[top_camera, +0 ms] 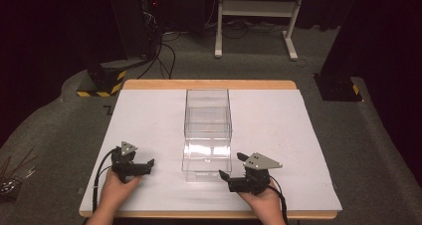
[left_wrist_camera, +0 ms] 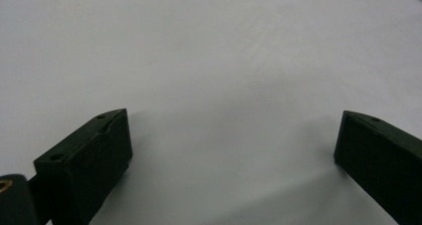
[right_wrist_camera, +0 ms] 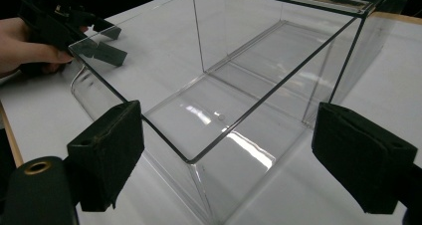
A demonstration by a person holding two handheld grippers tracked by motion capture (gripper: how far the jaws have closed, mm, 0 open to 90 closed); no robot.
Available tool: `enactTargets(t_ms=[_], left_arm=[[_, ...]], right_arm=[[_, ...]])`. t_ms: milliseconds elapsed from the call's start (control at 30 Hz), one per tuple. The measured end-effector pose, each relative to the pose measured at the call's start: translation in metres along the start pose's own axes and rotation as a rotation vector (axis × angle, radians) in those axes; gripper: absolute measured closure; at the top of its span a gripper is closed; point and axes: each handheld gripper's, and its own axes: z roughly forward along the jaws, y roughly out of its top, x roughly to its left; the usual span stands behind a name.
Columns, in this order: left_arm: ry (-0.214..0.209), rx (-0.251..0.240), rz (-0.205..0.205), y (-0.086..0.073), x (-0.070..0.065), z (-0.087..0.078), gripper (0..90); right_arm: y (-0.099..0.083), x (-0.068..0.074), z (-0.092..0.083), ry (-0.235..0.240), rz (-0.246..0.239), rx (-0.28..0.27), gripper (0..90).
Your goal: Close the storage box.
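Clear box at the middle of our white bench.
We hold 2 tools low beside its near end: left tool released, right tool released, grasping nothing.

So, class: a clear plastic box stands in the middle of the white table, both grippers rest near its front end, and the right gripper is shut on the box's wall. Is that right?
Not quite. The right gripper is open: in the right gripper view its jaws stand wide apart, with a corner of the clear box between them, unclamped. The rest holds: the box stands mid-table, with the left gripper near its front end too.
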Motion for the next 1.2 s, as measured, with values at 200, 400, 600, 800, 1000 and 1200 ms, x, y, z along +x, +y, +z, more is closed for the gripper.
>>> enactTargets(t_ms=[200, 400, 600, 800, 1000, 1200], left_arm=[[0.000, 0.000, 0.000, 0.000, 0.000, 0.000, 1.9], [0.000, 0.000, 0.000, 0.000, 0.000, 0.000, 1.9], [0.000, 0.000, 0.000, 0.000, 0.000, 0.000, 1.9], [0.001, -0.001, 0.001, 0.000, 0.000, 0.000, 1.9], [0.001, -0.001, 0.001, 0.000, 0.000, 0.000, 1.9], [0.001, -0.001, 0.001, 0.000, 0.000, 0.000, 1.9]], right_arm=[[0.000, -0.005, 0.005, -0.001, 0.010, -0.013, 13.3], [0.001, -0.010, 0.006, -0.011, 0.014, -0.018, 13.4], [0.000, -0.013, 0.007, -0.018, 0.017, -0.016, 13.5], [-0.003, -0.014, 0.007, -0.022, 0.018, -0.012, 13.7], [-0.007, -0.018, 0.013, -0.039, 0.018, 0.018, 14.2], [-0.007, -0.019, 0.017, -0.050, 0.014, 0.022, 14.2]])
